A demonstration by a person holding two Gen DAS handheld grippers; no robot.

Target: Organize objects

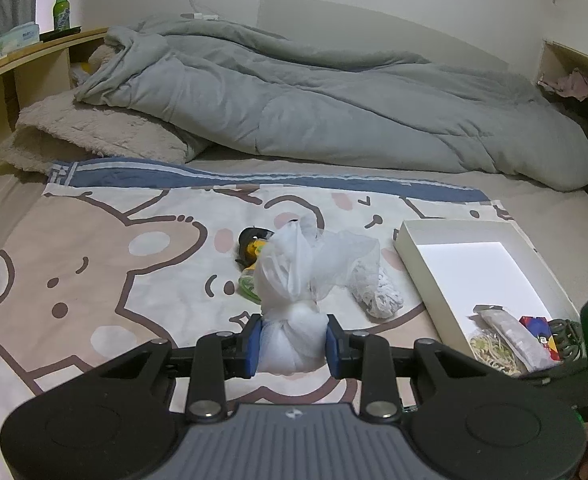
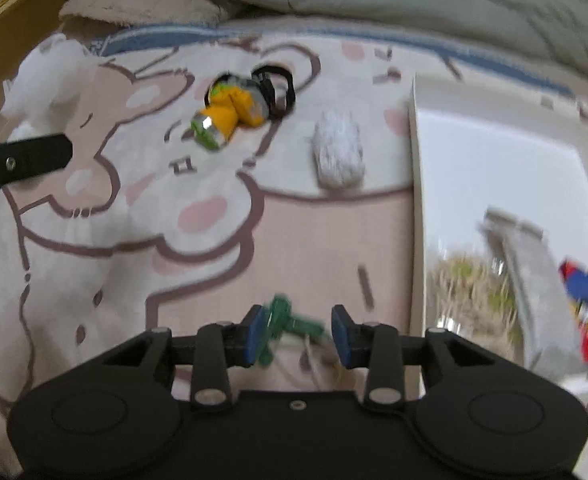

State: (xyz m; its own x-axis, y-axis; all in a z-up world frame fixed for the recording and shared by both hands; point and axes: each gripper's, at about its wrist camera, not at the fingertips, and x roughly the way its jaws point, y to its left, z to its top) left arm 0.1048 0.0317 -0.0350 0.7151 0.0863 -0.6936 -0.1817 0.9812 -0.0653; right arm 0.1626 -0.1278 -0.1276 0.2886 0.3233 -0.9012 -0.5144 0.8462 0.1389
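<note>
My left gripper (image 1: 292, 344) is shut on a white gauze pouch (image 1: 294, 320) tied at the neck, held just above the cartoon bedsheet. In the right wrist view the same pouch (image 2: 49, 76) shows at the far left. My right gripper (image 2: 297, 334) points down at the sheet with a small blurred green thing (image 2: 285, 320) between its jaws. It touches the left pad, and a gap shows at the right pad. A yellow-and-green toy with a black strap (image 2: 233, 112) and a white lace roll (image 2: 338, 156) lie further out on the sheet.
A shallow white box (image 1: 414, 248) lies on the right of the bed, holding a noodle-like pack (image 1: 494, 350), a grey packet (image 1: 518, 336) and a coloured cube (image 1: 538, 328). A grey duvet (image 1: 334, 108) and a fluffy pillow (image 1: 93, 132) fill the far side. A green bottle (image 1: 61, 6) stands on the headboard shelf.
</note>
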